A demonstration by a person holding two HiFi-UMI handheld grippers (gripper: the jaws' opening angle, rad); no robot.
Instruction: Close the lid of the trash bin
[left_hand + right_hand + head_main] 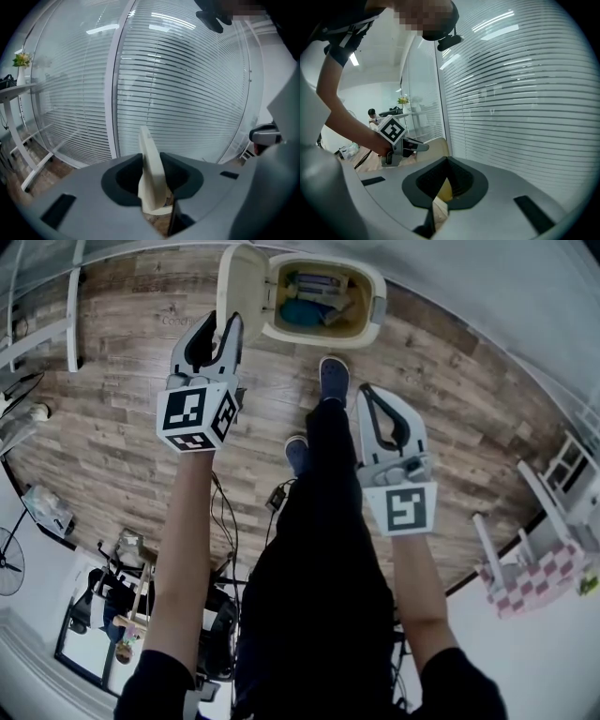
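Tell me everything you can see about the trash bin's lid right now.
The lid is cream, smooth and plastic-looking, a thin flat panel with rounded corners. It stands open, roughly upright, at the left side of the bin as the head view shows it. The left gripper is clamped on its free edge, one jaw on each face.

A floor of grey-brown wood planks [122, 427] runs up to a curved glass wall hung with white horizontal blinds [187, 93] and divided by a white upright frame [111, 93]. Bright strip lights [101, 30] show high in the glass. At one side a white table [18, 91] bears a small potted plant [21, 59]; at the other, by a plain white wall, stand a white-framed chair [572, 465] and a white-legged stool with a pink-and-white checked top [534, 582].
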